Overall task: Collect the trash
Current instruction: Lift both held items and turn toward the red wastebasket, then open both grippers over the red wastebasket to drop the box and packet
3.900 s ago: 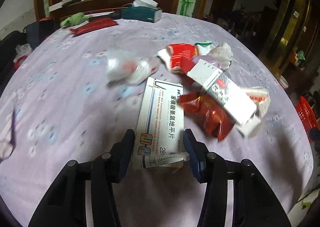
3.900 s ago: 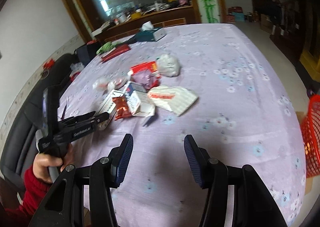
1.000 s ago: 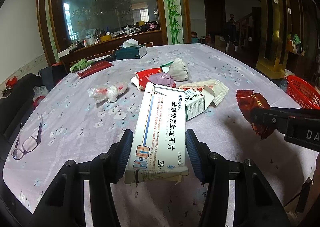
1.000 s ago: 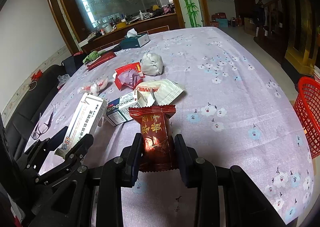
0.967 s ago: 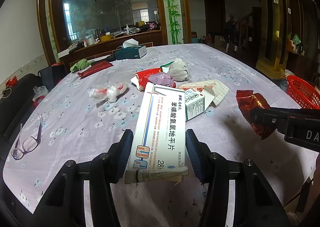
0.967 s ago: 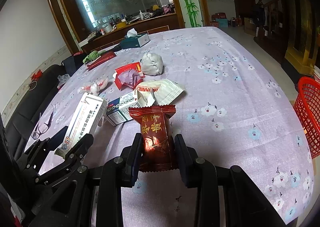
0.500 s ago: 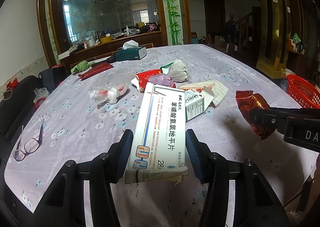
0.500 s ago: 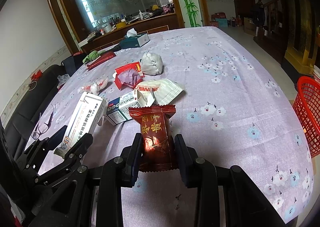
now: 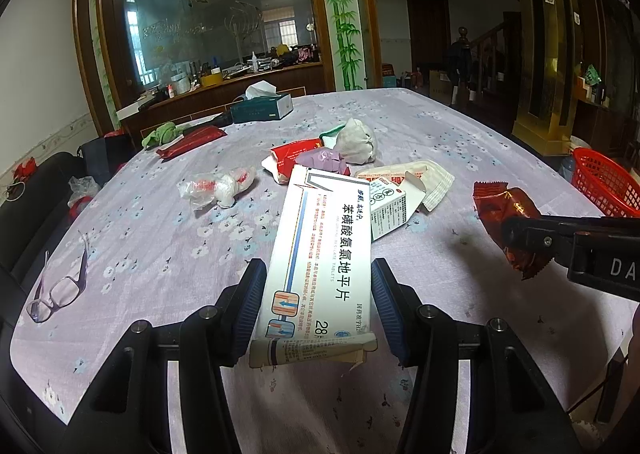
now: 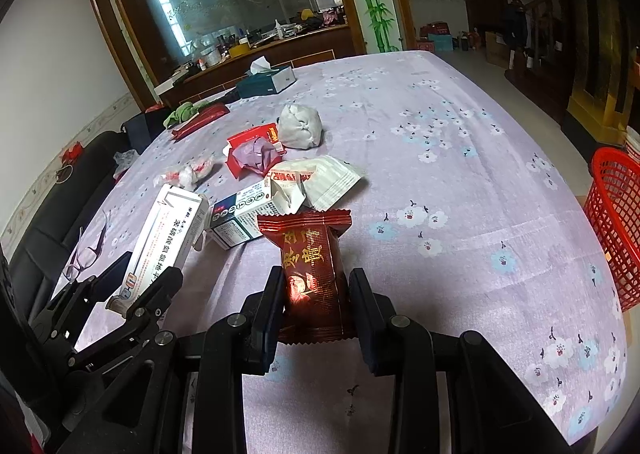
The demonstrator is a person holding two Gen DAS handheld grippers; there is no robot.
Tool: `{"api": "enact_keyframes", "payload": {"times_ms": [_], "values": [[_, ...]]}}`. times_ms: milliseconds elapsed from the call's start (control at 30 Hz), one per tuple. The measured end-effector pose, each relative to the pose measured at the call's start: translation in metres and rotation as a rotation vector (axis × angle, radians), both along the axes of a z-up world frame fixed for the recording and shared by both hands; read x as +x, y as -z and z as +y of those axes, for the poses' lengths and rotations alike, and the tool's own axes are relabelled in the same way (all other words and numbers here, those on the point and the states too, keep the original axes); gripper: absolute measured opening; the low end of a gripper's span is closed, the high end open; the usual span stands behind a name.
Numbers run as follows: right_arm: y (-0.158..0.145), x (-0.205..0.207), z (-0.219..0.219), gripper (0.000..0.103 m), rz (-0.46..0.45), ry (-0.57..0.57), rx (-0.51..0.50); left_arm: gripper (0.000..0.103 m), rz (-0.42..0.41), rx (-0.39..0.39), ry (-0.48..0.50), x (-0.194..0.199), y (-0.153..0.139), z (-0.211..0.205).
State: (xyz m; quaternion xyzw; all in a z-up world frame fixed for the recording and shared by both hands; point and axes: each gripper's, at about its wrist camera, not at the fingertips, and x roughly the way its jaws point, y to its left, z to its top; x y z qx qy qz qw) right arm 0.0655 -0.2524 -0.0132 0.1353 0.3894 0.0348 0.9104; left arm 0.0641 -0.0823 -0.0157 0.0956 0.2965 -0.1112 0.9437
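Observation:
My left gripper (image 9: 318, 300) is shut on a long white medicine box (image 9: 324, 254), held above the table; the same box (image 10: 168, 234) shows at the left of the right wrist view. My right gripper (image 10: 314, 300) is shut on a dark red snack wrapper (image 10: 312, 262), which also shows at the right of the left wrist view as the wrapper (image 9: 504, 214). On the lilac tablecloth (image 10: 460, 182) lie a small white-and-blue carton (image 10: 248, 218), a white packet (image 10: 324, 178), a red box with purple paper (image 10: 252, 150), a grey-white wad (image 10: 300, 126) and crumpled clear plastic (image 9: 216, 186).
A red mesh basket (image 10: 616, 214) stands on the floor off the table's right edge. Glasses (image 9: 60, 286) lie near the left edge. A teal tissue box (image 9: 262, 108), a red pouch (image 9: 192, 140) and a green cloth (image 9: 162, 134) sit at the far end. A black sofa (image 10: 52, 214) borders the left side.
Since 3.9 s ago both grippers shut on trash and lifted it: the left took the medicine box, the right the red wrapper. Over the last second almost nothing moved.

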Motion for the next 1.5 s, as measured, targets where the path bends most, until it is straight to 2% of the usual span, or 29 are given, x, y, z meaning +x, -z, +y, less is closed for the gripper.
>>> {"api": "enact_keyframes", "payload": {"times_ms": [500, 833, 1033, 1200, 1400, 1500], "values": [[-0.003, -0.004, -0.007, 0.035, -0.005, 0.012, 0.013, 0.052, 0.001, 0.006, 0.005, -0.003, -0.004, -0.004], [-0.006, -0.011, -0.023, 0.035, -0.014, 0.045, 0.035, 0.053, 0.018, 0.004, 0.051, -0.002, -0.008, -0.017], [-0.014, -0.022, -0.057, 0.035, -0.037, 0.117, 0.064, 0.053, 0.049, -0.024, 0.133, 0.0, -0.019, -0.035], [-0.025, -0.04, -0.106, 0.035, -0.069, 0.226, 0.083, 0.053, 0.104, -0.059, 0.241, 0.003, -0.027, -0.066], [-0.036, -0.068, -0.184, 0.035, -0.093, 0.395, 0.105, 0.053, 0.216, -0.107, 0.426, 0.01, -0.04, -0.127], [-0.04, -0.083, -0.222, 0.035, -0.098, 0.479, 0.112, 0.053, 0.23, -0.11, 0.503, 0.01, -0.049, -0.163]]}}
